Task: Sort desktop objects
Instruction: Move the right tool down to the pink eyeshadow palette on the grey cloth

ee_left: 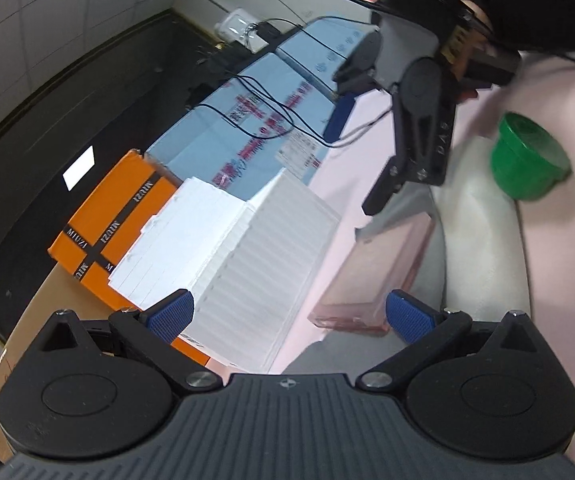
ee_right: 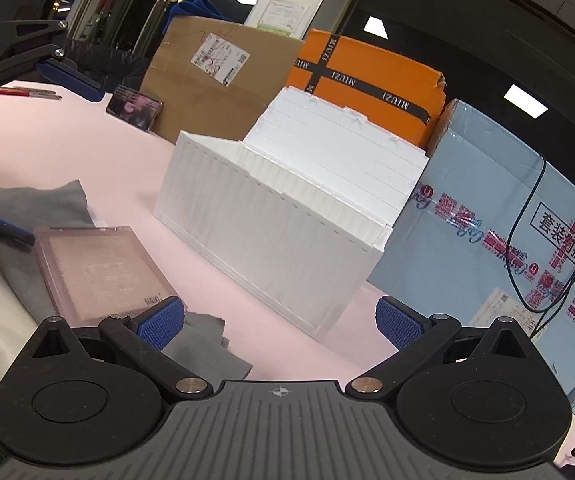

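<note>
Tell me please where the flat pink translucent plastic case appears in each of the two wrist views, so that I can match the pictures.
Left wrist view: the flat pink translucent plastic case lies lower right of centre, near the tool's right fingertip, partly on a grey cloth.
Right wrist view: it lies lower left, on the same cloth.
Shared landmark: the white ribbed open storage box, which stands beside the case on the pink tabletop.

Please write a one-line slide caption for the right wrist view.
Open right gripper faces a white ribbed storage box, with a pink translucent case on grey cloth.
</note>
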`<state>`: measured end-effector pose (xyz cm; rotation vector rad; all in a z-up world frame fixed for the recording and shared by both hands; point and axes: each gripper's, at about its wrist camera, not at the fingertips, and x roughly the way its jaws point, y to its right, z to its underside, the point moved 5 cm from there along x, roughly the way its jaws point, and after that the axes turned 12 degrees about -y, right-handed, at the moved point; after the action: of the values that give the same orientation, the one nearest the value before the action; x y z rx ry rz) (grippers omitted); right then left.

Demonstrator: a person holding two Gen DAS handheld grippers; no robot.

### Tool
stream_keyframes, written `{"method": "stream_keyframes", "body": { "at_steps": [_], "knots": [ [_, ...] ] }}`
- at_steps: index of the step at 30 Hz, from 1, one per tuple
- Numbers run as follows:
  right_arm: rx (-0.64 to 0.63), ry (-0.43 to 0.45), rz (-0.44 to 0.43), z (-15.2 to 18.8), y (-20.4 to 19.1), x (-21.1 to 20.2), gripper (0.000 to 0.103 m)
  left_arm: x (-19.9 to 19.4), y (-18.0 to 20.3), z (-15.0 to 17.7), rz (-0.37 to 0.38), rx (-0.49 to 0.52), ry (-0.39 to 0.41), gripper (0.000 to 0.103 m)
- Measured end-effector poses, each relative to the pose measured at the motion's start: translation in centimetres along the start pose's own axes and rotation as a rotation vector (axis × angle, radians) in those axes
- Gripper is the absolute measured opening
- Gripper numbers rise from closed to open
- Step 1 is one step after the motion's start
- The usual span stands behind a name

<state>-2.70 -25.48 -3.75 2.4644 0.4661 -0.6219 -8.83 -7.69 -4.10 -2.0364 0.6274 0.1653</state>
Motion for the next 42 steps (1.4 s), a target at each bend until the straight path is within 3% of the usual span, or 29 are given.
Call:
{"method": "stream_keyframes", "body": {
  "at_steps": [5, 9, 19, 37, 42],
  "knots": [
    [-0.016, -0.027, -0.008, 0.5, -0.1, 0.4, 0.103, 0.2, 0.5, -0.1, 0.001, 0.043, -0.013, 0.103],
    [-0.033, -0.045, -0.017, 0.7, -0.6, 0.8, 0.103, 0.4, 0.8, -0.6, -0.021, 0.072, 0.031, 0.103],
    [-0.055, -0.039, -0.02, 0.8, -0.7, 0.5, 0.103, 1.1, -1.2, -1.4, -0.12, -0.042, 0.087, 0.103],
    [-0.137, -0.051, -0.024, 0.7, -1.3, 0.5, 0.103, 2.8, 0.1, -1.4, 0.148, 0.003, -0.064, 0.103],
    [-0.125, -0.039, -0.057, 0.7, -1.4, 0.4, 0.103, 3.5, -0.5, -2.0, 0.151, -0.03, -0.056, 0.103]
  ]
}}
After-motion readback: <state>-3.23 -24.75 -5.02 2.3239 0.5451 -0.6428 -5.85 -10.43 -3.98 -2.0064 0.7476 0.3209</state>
